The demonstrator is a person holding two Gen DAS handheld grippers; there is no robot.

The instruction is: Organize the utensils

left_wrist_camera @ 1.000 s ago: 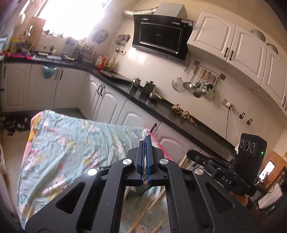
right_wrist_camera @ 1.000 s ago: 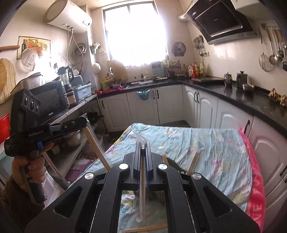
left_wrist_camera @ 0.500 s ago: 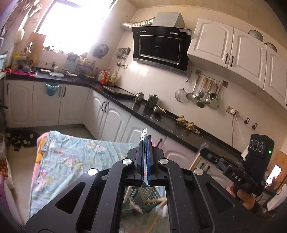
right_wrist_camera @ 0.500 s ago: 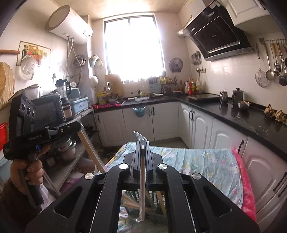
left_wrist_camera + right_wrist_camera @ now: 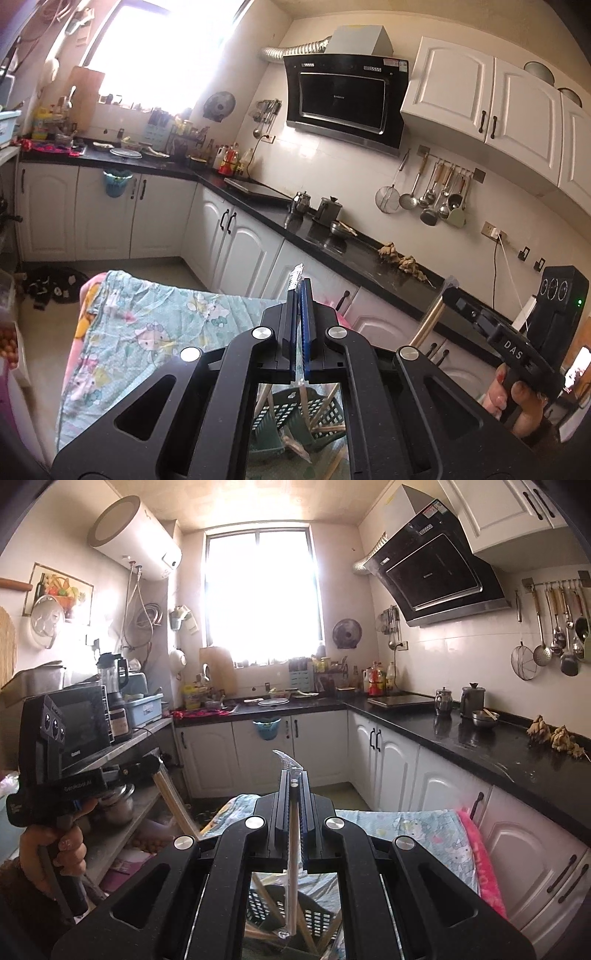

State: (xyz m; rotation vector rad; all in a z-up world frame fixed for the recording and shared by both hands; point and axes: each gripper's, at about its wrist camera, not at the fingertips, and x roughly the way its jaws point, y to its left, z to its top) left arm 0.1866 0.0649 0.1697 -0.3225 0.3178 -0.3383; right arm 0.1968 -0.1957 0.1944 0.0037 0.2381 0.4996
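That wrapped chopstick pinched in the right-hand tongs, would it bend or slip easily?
The wrapped chopstick looks straight and thin, so probably stiff and light. Its clear plastic sleeve may be slippery in the right tongs, and the loose sleeve end curls over, so that part seems floppy.

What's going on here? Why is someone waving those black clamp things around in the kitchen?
A person is tidying utensils with a handheld gripper in each hand. The left gripper is shut on a pair of chopsticks in a plastic sleeve, and the right gripper is shut on another wrapped pair. Both are held above a dark slotted basket that already has chopsticks in it, on a table covered with a cartoon-print cloth.
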